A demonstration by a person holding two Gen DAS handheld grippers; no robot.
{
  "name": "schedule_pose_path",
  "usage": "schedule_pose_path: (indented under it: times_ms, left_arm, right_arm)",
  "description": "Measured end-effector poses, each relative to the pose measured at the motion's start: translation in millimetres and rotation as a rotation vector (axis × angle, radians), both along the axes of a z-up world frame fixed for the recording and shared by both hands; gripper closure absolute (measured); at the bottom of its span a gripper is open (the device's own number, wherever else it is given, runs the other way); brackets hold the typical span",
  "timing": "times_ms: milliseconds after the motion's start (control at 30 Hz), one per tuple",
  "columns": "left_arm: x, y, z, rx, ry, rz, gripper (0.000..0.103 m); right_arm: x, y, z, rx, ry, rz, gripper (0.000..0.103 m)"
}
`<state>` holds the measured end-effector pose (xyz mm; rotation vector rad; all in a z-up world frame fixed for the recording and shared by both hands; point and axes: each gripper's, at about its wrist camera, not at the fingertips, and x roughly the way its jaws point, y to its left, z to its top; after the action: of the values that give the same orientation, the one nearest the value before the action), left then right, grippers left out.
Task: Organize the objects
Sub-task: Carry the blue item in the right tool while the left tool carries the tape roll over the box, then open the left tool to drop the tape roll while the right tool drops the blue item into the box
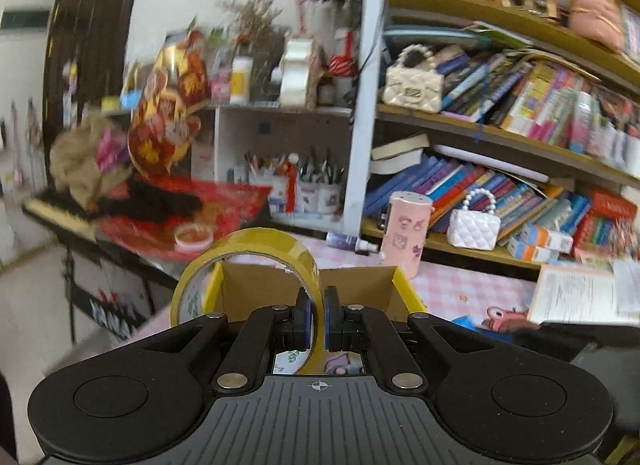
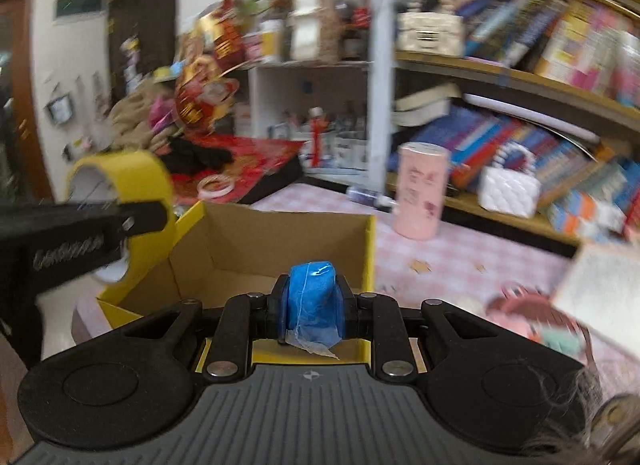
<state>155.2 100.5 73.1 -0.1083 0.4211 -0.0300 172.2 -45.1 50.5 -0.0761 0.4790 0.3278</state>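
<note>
My left gripper (image 1: 319, 307) is shut on the rim of a yellow tape roll (image 1: 260, 249) and holds it above the near edge of an open cardboard box (image 1: 360, 285) with yellow outer sides. My right gripper (image 2: 312, 301) is shut on a blue tape roll (image 2: 312, 293) and holds it over the same box (image 2: 256, 241), near its front wall. In the right wrist view the left gripper (image 2: 132, 221) shows at the left with the yellow tape roll (image 2: 132, 177) beside the box's left wall.
The box stands on a pink checked tablecloth (image 2: 460, 265). A pink cylindrical container (image 2: 420, 189) and a small bottle (image 2: 366, 197) stand behind it. A white quilted purse (image 1: 474, 227) sits on the bookshelf. Papers (image 1: 576, 293) lie at the right. A red cloth pile (image 1: 192, 205) lies at the left.
</note>
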Motion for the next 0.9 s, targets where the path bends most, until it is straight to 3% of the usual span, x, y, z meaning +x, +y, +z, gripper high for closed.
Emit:
schedule_pose_path:
  times_ms: [300, 433, 733, 900]
  left_arm:
    - [69.5, 10.8, -42.1, -0.110, 0.192, 0.061, 0.098]
    - [81.9, 8.2, -59.2, -0.105, 0.252, 0.079, 0.098]
    - [102.3, 5.1, -85.1, -0.118, 0.350, 0.088, 0.098]
    - [103.6, 1.6, -86.3, -0.083, 0.371, 0.078, 0.086]
  right_arm:
    - [74.7, 27.0, -40.6, -0.142, 0.129, 0.195, 0.083]
    - [91.8, 34.0, -53.0, -0.189, 0.202, 0.255, 0.082]
    - [107.7, 39.8, -64.2, -0.233, 0.251, 0.331, 0.082]
    - [110.0, 42.8, -65.8, -0.241, 0.273, 0.326, 0.082]
